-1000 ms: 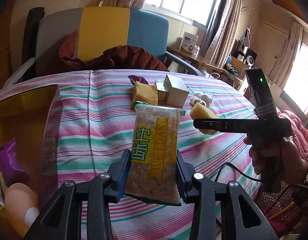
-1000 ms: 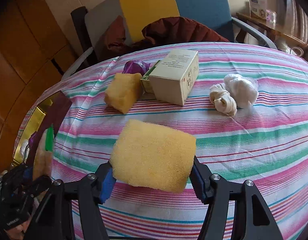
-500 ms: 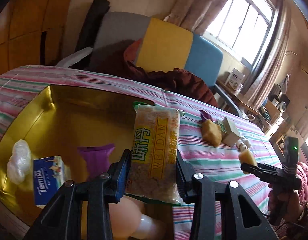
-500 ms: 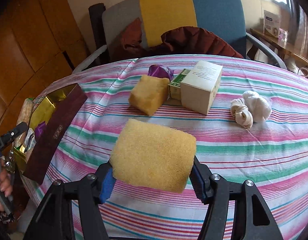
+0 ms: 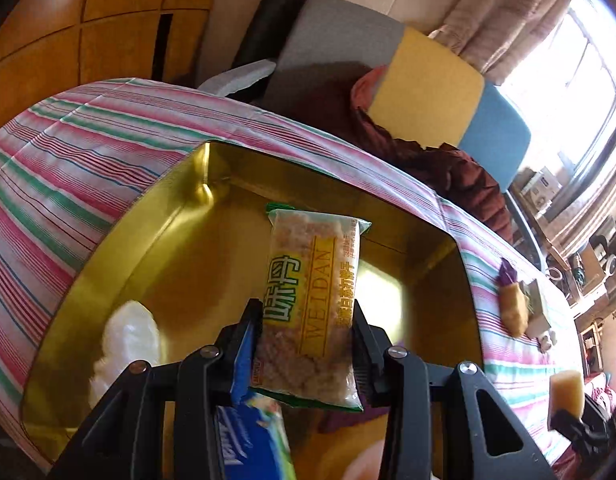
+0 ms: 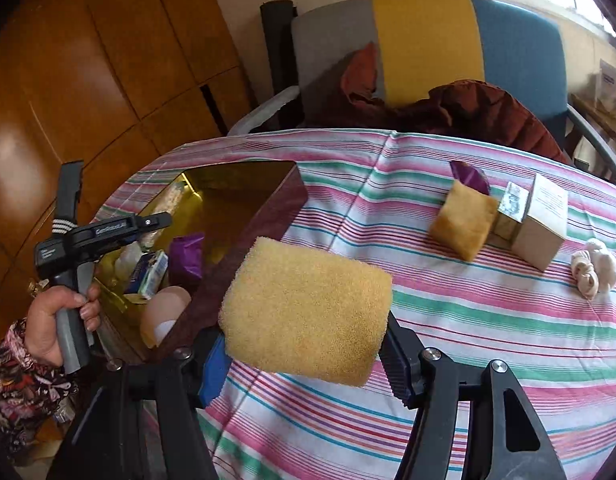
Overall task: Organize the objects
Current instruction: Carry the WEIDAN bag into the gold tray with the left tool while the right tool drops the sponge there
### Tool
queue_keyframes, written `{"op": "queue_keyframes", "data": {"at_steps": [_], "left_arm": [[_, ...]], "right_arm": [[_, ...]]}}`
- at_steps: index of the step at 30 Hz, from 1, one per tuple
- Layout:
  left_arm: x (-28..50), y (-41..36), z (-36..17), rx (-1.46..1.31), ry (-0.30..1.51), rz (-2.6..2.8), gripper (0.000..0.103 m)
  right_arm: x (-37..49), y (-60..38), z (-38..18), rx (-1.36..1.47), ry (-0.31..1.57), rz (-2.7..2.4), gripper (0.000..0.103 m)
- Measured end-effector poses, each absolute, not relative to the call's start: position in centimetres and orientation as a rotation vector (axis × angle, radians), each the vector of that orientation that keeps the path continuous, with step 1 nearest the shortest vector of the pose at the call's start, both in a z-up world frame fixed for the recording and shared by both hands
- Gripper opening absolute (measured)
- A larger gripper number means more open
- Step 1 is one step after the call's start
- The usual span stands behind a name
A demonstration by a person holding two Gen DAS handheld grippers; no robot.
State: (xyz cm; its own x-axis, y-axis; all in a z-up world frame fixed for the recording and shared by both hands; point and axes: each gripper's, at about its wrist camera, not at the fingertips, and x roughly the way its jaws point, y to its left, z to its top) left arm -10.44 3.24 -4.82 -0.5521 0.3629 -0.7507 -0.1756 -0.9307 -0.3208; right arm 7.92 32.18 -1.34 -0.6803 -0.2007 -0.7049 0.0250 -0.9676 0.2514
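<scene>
Both grippers have swung toward the gold-lined box (image 5: 148, 248); left gripper (image 5: 308, 344) jaws clamp the snack packet (image 5: 311, 312) above its interior, apparently for deposit; right gripper (image 6: 304, 352) jaws grip the yellow sponge (image 6: 308, 312) over the desk (image 6: 487, 340), waiting.

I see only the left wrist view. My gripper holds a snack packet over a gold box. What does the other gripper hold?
Observer: The right gripper is shut on a yellow sponge, above the striped tablecloth beside the box.
Operator: What color is the box outside?
Observer: The gold box has a dark maroon outer wall.
Operator: What hides under my fingers?
Observer: A blue tissue pack, a purple packet and a pale pink round object lie at that end.
</scene>
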Motion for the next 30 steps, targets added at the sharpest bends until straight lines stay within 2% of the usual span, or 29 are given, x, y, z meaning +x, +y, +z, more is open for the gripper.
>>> {"op": "queue_keyframes", "data": {"at_steps": [9,13,21,30], "left_arm": [[-13.0,1.1,-6.2,-1.380,-0.371,2.490,0.041],[-13.1,0.7,-6.1,-1.381,-0.386,2.505,0.048],[-8.3,-0.9,-4.9,-1.211,-0.496,2.586,0.050],[-3.6,-0.8,-4.6,-1.129,-0.515,2.646,0.050]], "right_arm": [[7.3,27.8,-1.1,1.177,-0.261,-2.694,0.065],[7.0,26.7,-1.3,1.186,-0.256,-2.669,0.065],[6.2,25.2,-1.3,1.188,-0.237,-2.635,0.065],[4.8,22.7,-1.3,1.198,-0.170,-2.603,0.065]]}}
